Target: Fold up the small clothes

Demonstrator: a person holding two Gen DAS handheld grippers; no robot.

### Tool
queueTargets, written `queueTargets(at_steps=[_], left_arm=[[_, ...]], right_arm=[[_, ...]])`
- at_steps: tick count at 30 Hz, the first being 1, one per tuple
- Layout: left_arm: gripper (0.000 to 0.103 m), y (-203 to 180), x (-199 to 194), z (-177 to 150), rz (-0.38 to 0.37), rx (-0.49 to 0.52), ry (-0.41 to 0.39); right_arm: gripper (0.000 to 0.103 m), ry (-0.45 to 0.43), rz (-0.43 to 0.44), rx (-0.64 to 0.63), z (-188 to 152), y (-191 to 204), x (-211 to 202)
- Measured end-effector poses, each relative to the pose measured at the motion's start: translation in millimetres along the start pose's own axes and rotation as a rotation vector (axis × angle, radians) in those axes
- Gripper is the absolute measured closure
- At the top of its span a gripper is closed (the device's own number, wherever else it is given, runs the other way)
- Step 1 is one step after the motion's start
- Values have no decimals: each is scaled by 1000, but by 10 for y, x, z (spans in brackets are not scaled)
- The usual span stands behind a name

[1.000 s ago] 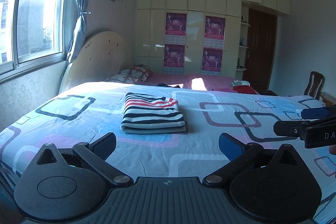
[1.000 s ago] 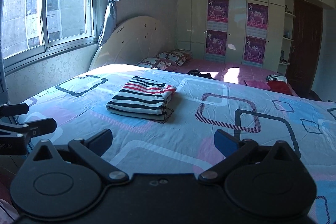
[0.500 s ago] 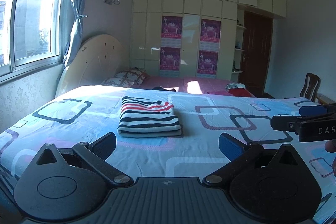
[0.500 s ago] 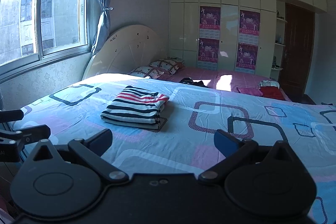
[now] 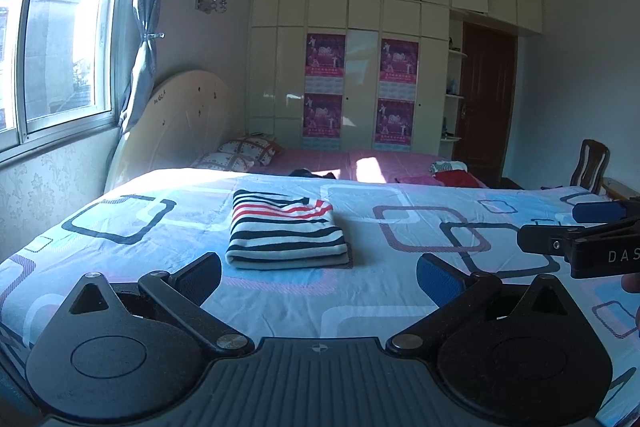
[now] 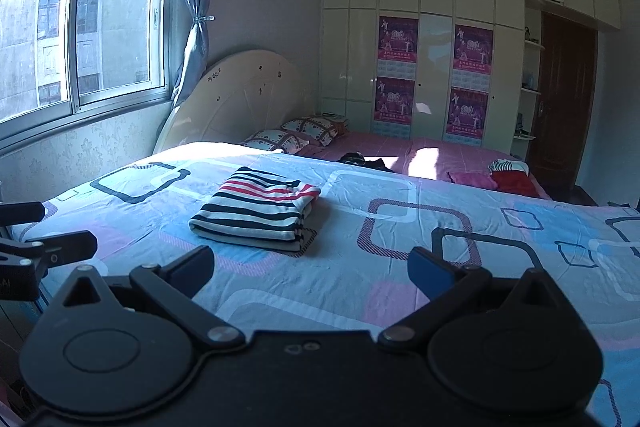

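While both fingers (image 5: 200, 277) spread wide, empty | folded striped shirt (image 5: 285, 231) lies ahead, apart

Window (image 5: 60, 39) sunlight, dim bluish room, fisheye-warped edges.

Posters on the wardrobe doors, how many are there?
4. Two on the left door, upper and lower; two on the right door, upper and lower. None seem hidden.
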State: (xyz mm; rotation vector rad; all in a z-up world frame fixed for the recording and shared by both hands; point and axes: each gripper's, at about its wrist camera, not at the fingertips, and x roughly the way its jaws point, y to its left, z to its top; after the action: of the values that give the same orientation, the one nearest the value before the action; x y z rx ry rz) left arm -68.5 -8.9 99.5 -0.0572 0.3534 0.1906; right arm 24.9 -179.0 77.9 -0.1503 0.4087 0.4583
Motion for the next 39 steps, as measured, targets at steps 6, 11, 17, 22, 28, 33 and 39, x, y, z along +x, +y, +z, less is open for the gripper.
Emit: queueTargets(at_steps=[6, 11, 17, 22, 28, 33, 39], left_arm=[[0, -7, 15, 4, -7, 0, 3], [0, -13, 22, 10, -12, 7, 3], [0, -33, 40, 28, -19, 13, 0], [0, -17, 38, 33, -24, 18, -5], [0, -15, 26, 41, -25, 23, -10], [0, 1, 14, 33, -19, 19, -13], [0, 14, 4, 30, -17, 16, -15]], right_arm=[[0, -4, -8, 1, 11, -3, 8], [0, -3, -13, 3, 1, -14, 6], [0, -1, -18, 4, -4, -22, 6], [0, -2, -16, 4, -4, -28, 5], [0, -9, -16, 1, 1, -24, 3], [0, -4, -14, -3, 5, -10, 20], [0, -7, -12, -14, 19, 46, 20]])
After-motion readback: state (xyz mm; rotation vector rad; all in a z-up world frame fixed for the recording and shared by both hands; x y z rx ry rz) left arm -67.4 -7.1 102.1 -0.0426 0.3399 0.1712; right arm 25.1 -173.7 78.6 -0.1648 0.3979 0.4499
